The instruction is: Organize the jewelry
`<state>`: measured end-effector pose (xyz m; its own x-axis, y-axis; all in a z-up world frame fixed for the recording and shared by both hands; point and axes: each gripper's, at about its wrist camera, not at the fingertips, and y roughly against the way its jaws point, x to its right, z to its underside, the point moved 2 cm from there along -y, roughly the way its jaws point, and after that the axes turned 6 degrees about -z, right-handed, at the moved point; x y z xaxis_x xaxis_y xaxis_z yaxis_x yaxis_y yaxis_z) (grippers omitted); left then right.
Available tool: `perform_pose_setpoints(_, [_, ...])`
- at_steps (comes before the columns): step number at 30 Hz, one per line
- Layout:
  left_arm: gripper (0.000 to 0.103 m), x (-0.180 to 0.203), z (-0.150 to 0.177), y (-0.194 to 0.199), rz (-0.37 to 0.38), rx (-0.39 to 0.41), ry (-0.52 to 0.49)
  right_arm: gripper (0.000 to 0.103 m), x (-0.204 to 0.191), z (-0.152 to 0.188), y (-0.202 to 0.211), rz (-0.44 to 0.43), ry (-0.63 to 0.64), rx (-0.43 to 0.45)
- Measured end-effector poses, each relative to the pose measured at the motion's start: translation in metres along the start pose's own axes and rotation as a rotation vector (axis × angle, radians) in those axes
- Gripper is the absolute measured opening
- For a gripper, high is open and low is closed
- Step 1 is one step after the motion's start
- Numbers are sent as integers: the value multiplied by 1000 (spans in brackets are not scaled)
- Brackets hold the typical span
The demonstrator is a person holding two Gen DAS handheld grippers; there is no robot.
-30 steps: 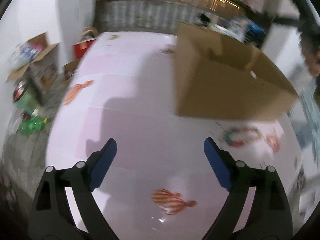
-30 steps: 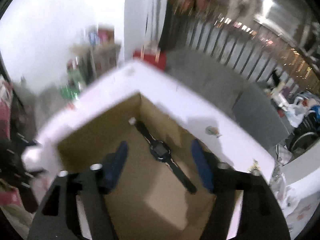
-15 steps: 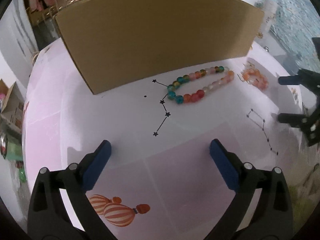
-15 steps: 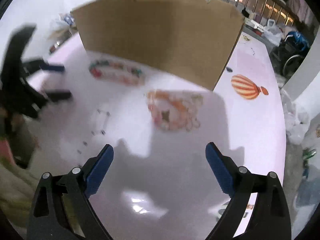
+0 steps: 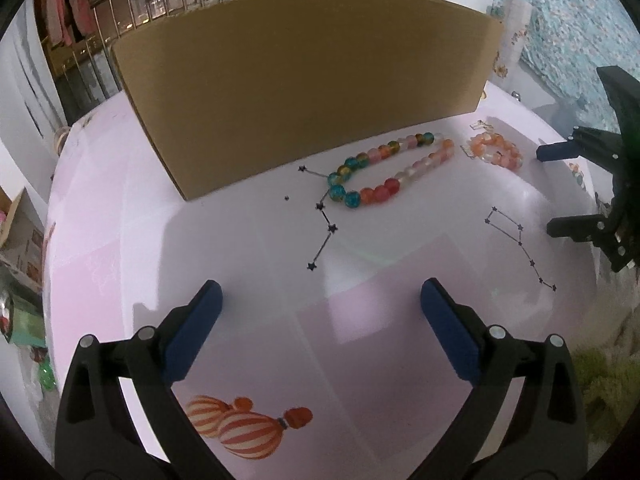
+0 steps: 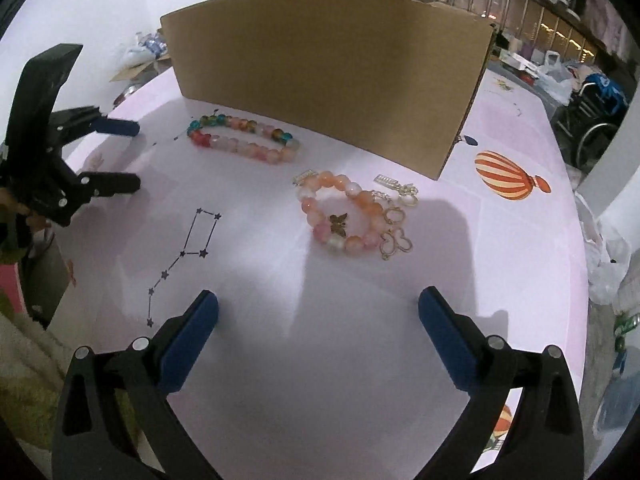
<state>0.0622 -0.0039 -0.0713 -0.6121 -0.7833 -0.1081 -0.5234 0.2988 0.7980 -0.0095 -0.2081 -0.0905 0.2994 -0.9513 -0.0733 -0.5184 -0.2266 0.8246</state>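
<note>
**Two bead bracelets laid out before the cardboard box, both grippers spread wide**

A pale pink table (image 5: pixel 248 264), printed with star constellations and striped hot-air balloons, is seen from both wrist cameras; a brown cardboard box (image 5: pixel 304 92) is stood toward the far edge of the table, its plain side wall turned to the cameras. A multicoloured bead bracelet (image 5: pixel 390 170), strung with teal, yellow, red, orange and frosted pink beads, is laid flat just in front of the box wall, toward its left half in the right wrist view (image 6: pixel 244 141); an orange and pink bead bracelet (image 6: pixel 342 216), fitted with a gold butterfly charm, is laid nearer the box's right corner, with a cluster of gold charms (image 6: pixel 394 220) touching its right side. The two bracelets are set near each other but apart; neither is touched by a gripper.

The left gripper (image 5: pixel 320 308) is held above bare table toward the near edge, its blue-padded jaws spread wide with nothing between them; the right gripper (image 6: pixel 318 312) is held likewise, its jaws having just been opening, nothing gripped, the orange and pink bracelet lying ahead of its fingertips. Each gripper is seen at the side of the other's view.
</note>
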Motion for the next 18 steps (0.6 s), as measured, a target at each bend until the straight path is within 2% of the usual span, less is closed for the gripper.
perform_pose_setpoints(3, [90,4,-13,14,41,92,-35,97,4,-3,7,24,0,21])
perform_pose_setpoints(5, [75,11,-23,20,81,133,-71,91,5,-7,16,25,30,74])
perform_pose_setpoints(6, [73,15,-29,22,95,149,-101,87,6,-8,19,20,39,88])
perform_pose_setpoints(8, [60,24,-33,20,113,152,-152,81,9,-13,22,13,52,106])
perform_pose_setpoints(11, [43,34,-37,12,133,130,-247,65,16,-16,17,18,45,93])
perform_pose_setpoints(14, [35,51,-34,7,148,118,-318,54,19,-17,12,9,49,82])
perform_pose_setpoints(18, [31,59,-41,-1,150,112,-364,49,23,-20,13,-15,58,98])
